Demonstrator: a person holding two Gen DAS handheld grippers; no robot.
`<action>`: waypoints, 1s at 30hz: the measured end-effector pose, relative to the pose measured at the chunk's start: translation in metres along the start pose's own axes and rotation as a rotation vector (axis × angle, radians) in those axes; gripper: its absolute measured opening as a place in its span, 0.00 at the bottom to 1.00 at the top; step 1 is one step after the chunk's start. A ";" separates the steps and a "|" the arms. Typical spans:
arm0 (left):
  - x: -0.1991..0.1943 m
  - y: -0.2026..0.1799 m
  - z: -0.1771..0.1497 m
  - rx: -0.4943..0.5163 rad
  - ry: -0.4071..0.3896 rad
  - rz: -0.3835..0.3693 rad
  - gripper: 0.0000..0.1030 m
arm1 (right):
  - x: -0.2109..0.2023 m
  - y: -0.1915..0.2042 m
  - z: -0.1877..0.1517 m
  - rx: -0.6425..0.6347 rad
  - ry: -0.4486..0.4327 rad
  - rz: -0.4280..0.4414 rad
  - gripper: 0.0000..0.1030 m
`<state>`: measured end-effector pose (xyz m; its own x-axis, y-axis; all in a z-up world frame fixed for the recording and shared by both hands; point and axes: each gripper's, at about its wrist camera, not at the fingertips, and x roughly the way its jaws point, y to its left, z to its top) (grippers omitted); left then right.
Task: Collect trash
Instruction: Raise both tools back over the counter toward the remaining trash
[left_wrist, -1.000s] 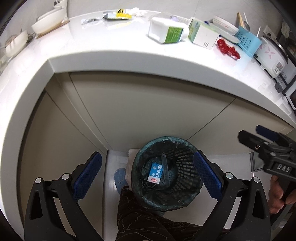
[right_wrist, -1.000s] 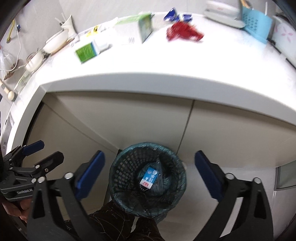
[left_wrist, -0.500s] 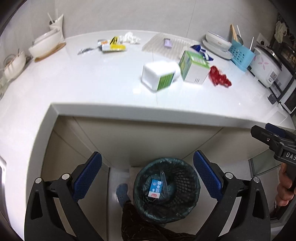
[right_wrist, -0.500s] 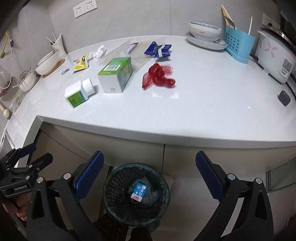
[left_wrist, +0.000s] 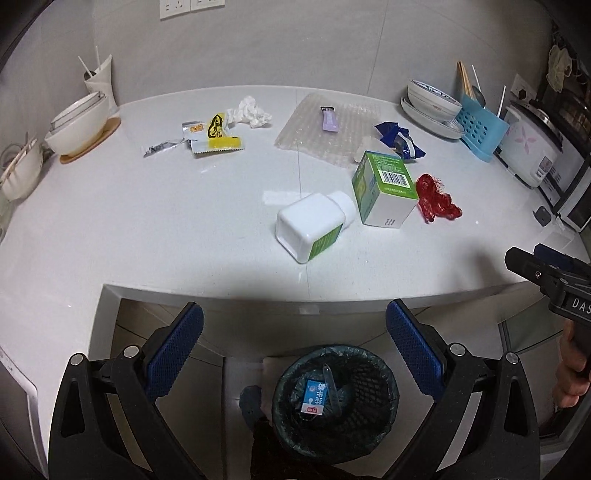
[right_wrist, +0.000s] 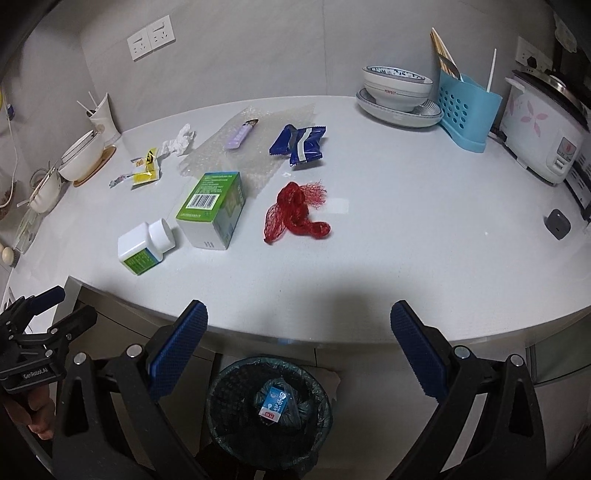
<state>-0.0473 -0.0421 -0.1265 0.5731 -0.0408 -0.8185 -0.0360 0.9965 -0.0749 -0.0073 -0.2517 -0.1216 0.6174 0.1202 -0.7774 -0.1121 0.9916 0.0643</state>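
left gripper (left_wrist: 294, 349) spread wide, empty, right gripper (right_wrist: 298, 341) spread wide, empty, both above bin (left_wrist: 335, 402), white bottle (left_wrist: 314, 225) on counter (left_wrist: 166, 221) beside green box (left_wrist: 384, 188)

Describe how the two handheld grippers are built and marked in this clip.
Both the left gripper and the right gripper have black angular frames with silver pivot bolts and blue, dimpled finger pads. Seen from the other camera, each has a blue-tipped black top. White lettering reads "DAS" on the right body, "GenRobot.AI" on the left.

Probably home kitchen: rice cooker (right_wrist: 543, 122), bowls (right_wrist: 397, 88).
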 end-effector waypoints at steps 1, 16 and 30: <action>0.001 0.000 0.004 0.002 0.001 0.000 0.94 | 0.000 0.000 0.003 0.002 -0.002 -0.001 0.93; 0.032 -0.001 0.044 0.053 0.026 -0.008 0.94 | 0.033 -0.005 0.049 0.030 0.016 -0.025 0.93; 0.074 0.001 0.062 0.112 0.092 -0.028 0.93 | 0.085 0.002 0.078 0.035 0.110 -0.017 0.76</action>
<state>0.0457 -0.0397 -0.1523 0.4954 -0.0699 -0.8659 0.0738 0.9965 -0.0383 0.1053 -0.2358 -0.1390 0.5295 0.0996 -0.8425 -0.0738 0.9947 0.0712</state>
